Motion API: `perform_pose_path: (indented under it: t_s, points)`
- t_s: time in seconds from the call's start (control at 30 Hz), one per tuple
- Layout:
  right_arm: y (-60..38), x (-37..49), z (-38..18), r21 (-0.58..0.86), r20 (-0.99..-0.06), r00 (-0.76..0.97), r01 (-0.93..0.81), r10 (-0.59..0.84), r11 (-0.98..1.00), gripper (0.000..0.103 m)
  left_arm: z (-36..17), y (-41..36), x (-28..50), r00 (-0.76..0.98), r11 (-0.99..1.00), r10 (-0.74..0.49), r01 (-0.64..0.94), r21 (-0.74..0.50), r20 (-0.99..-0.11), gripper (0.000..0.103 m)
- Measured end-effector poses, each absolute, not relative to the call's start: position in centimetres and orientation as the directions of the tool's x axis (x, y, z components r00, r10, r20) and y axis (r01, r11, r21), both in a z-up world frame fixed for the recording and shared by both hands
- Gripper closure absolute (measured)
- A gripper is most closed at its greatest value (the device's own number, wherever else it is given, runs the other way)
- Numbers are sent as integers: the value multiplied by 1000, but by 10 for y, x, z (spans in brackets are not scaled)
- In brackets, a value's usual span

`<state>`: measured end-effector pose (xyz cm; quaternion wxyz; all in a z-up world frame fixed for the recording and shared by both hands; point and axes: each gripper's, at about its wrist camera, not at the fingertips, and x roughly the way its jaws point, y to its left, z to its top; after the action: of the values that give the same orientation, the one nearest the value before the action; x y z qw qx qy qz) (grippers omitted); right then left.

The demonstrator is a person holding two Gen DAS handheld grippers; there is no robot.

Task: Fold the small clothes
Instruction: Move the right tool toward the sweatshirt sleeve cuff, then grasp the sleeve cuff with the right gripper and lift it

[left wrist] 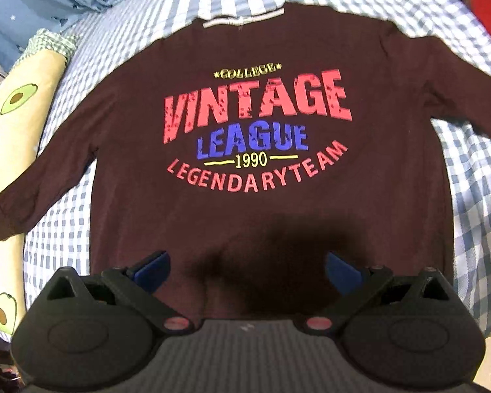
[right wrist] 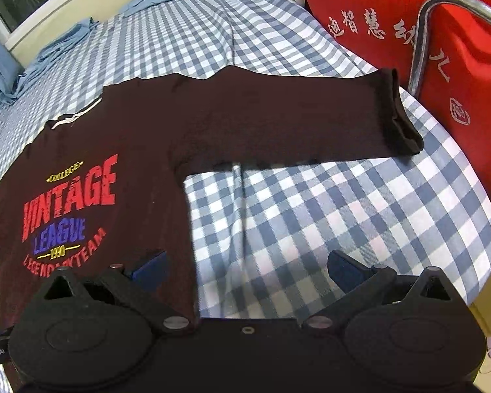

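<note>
The left gripper (left wrist: pixel 247 271) has its jaws spread wide, with nothing between the blue fingertips (left wrist: pixel 154 270). It hangs over the lower middle of the shirt (left wrist: pixel 245 216), near the hem, and a dark shadow falls on the cloth between the fingers. The right gripper (right wrist: pixel 247 270) also has its jaws spread apart and empty; its left fingertip sits over the shirt's side edge, while its right fingertip is above bare bed sheet (right wrist: pixel 343 216).

The shirt (right wrist: pixel 140 137) is a small, dark maroon, long-sleeved top lying flat and face up on the bed, its collar away from the grippers. Across the chest runs a print (left wrist: pixel 255 131) reading "COLLEGE VINTAGE LEAGUE 1990 LEGENDARY TEAM" in yellow, red and blue. Both sleeves are stretched outward: in the left wrist view one sleeve (left wrist: pixel 32 193) slants down toward the left edge of the bed, and in the right wrist view the other sleeve (right wrist: pixel 311 124) reaches straight out to the side, its cuff close to the bed's edge.

The sheet (left wrist: pixel 474 196) is a blue-and-white check. Beside the left sleeve lies a cream pillow with avocado pictures (left wrist: pixel 19 104), and pale blue bedding (left wrist: pixel 32 9) is bunched beyond it. Past the right sleeve stands a red bag with white characters (right wrist: pixel 392 23), and a bent metal rail (right wrist: pixel 422 32) crosses in front of it.
</note>
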<state>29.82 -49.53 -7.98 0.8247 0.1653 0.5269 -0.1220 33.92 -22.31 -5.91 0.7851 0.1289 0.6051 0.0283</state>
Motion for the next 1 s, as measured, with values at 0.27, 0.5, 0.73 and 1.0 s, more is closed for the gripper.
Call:
perform_pose_path:
  t_s: [0.27,0.5,0.73,1.0]
  points:
    - [-532,305,-91,152,-825,547,461,-145,874,0,-55,-242,374,255,967,195,111,229,-947,1]
    - [-585,304,-113,100,-768,574,544,-283,833,0,-50,-252,392,267,967,197,107,232,-943,1]
    - [-622,310,-135,8,-752,556,545,-355,838,0,-57,-262,401,249,969,194,106,225,-949,1]
    - [-640,321,-149,77,-731,570,617,-377,783,0,-62,-272,400,247,963,203,127,240,-947,1]
